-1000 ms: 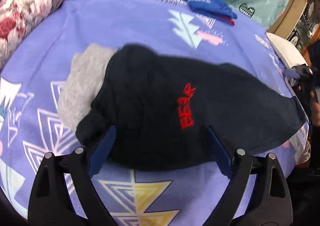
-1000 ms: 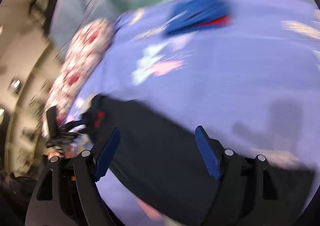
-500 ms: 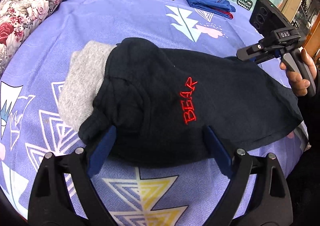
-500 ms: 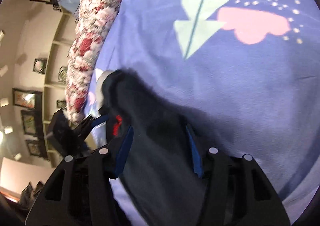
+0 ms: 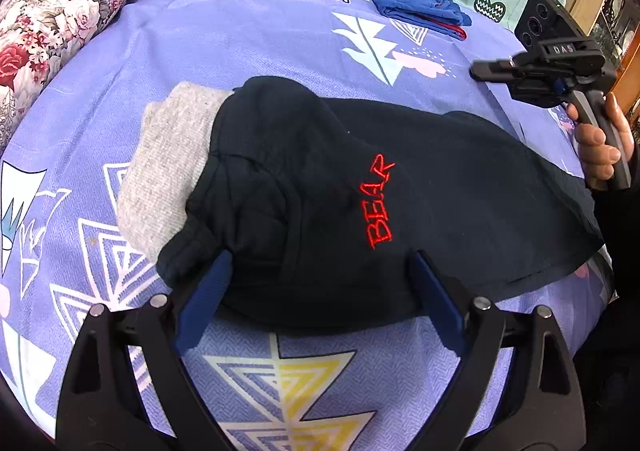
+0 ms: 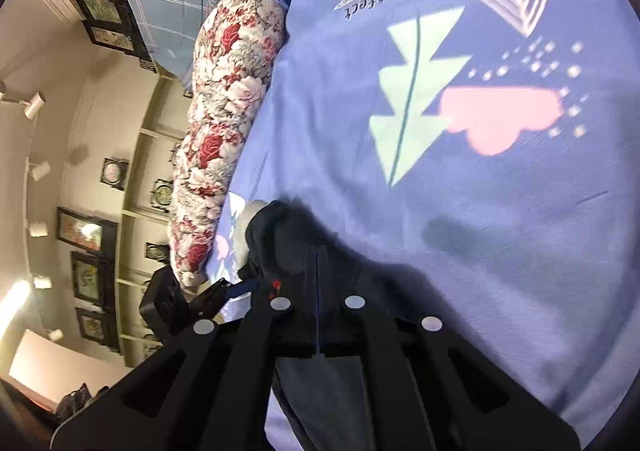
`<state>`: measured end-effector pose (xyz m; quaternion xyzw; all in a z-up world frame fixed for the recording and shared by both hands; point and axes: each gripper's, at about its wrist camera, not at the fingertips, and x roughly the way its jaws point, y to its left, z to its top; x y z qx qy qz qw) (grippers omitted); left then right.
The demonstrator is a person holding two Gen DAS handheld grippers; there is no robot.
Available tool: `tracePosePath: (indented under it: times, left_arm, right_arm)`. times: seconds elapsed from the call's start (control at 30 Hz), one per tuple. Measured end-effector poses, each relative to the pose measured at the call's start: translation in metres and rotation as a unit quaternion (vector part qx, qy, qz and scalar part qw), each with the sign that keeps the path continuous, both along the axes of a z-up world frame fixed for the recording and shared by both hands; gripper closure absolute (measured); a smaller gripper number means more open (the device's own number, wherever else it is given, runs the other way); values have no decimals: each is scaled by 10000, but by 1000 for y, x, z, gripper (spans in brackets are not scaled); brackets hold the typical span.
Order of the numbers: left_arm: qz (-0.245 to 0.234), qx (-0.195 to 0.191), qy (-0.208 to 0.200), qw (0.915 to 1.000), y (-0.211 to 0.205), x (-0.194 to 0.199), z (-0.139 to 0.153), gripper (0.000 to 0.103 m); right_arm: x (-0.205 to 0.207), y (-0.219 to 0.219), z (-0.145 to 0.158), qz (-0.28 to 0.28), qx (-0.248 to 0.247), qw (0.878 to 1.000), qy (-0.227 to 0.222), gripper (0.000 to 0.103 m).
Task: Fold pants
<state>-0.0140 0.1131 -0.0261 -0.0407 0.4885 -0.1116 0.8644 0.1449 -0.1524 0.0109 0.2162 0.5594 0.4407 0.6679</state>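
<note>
Right hand-held gripper (image 6: 316,271), apparently closed since

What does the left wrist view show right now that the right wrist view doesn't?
Only the left wrist view shows the full red BEAR lettering, the person's hand on the right hand-held gripper's handle, and the open left hand-held gripper at the black pants' near edge. Only the right wrist view shows the right hand-held gripper shut, apparently on the pants' fabric, plus framed pictures on the wall. Both show the pants, floral pillow, purple bedsheet and folded blue garment.
</note>
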Motion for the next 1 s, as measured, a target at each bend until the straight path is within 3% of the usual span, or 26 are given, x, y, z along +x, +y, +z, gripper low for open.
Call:
tracePosePath:
  times: [0.03, 0.1, 0.2, 0.3, 0.4, 0.57, 0.67, 0.73, 0.83, 0.9, 1.0]
  left_arm:
    - [-7, 1, -2, 10000, 0, 0, 0, 12]
    - [-14, -11, -13, 10000, 1, -1, 0, 12]
    - [-22, -37, -45, 10000, 1, -3, 0, 12]
    - [-39, -46, -59, 10000, 0, -4, 0, 12]
    - [-58, -45, -62, 10000, 0, -4, -1, 12]
    - [-55, -37, -83, 9999, -1, -4, -1, 12]
    - [-36, -49, -97, 9999, -1, -5, -2, 12]
    - [-38, -47, -101, 9999, -1, -5, -1, 12]
    - [-60, -63, -103, 9999, 0, -5, -1, 12]
    - [-67, -83, -105, 9999, 0, -5, -2, 12]
    - [-76, -103, -102, 9999, 1, -5, -2, 12]
  right_arm:
    - [-1, 2, -2, 82, -202, 9998, 44, 95]
    - [0, 2, -12, 197, -607, 9976, 273, 56]
    - [2, -1, -23, 271, -939, 9941, 462, 56]
    - [-2, 0, -32, 804, -578, 9894, 1059, 54]
    - [-10, 14, -28, 1355, -481, 9821, 1218, 47]
    - [-6, 34, -45, 1591, -662, 9734, 1508, 44]
    - [-2, 49, -51, 1581, -474, 9752, 1476, 44]
    - [6, 45, -41, 1203, -186, 9863, 1112, 46]
    - [17, 29, -43, 679, 196, 9910, 1137, 64]
    - [18, 22, -48, 518, 228, 9924, 1097, 88]
    - [22, 12, -57, 232, 177, 9935, 1099, 95]
